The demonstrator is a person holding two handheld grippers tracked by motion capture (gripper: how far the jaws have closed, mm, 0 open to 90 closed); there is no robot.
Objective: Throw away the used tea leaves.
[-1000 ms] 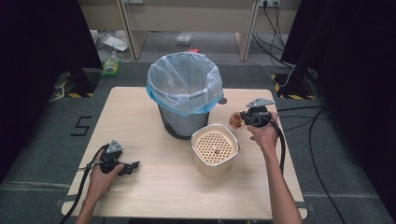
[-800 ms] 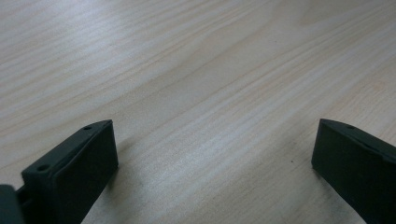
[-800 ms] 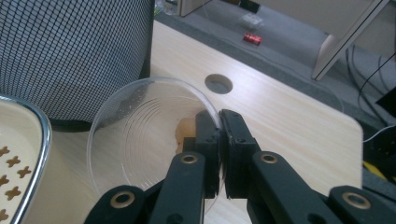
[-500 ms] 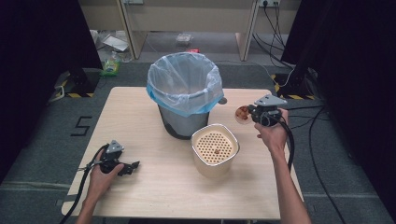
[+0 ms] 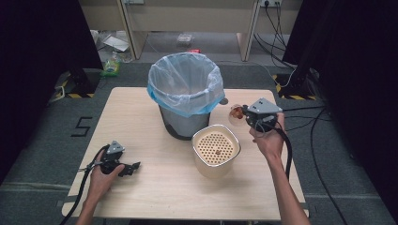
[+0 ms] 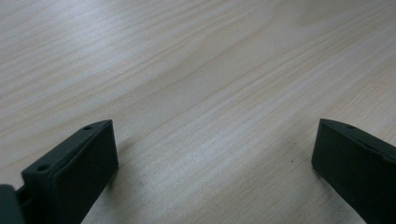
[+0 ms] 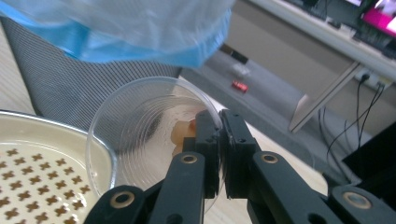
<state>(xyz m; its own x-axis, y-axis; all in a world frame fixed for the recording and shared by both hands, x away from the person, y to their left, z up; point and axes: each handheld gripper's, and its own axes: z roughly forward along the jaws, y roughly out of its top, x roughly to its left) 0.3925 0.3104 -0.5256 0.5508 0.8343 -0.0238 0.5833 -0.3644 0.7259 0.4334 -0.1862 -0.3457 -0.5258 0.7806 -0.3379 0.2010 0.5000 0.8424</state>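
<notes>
Item: clear round plastic cup, its rim pinched in my right gripper, held beside the grey bin with blue liner. My left gripper, jaws wide and empty, rests on the pale wooden table, well left of that bin.

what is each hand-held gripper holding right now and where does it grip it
The right hand-held gripper pinches a clear plastic cup by its rim, one jaw inside and one outside. The left hand-held gripper is open over the table, holding nothing.

One lined bin at 12 o'clock; one perforated cream container at centre; one clear plastic cup at 2 o'clock; two grippers: left gripper, right gripper; one table.
</notes>
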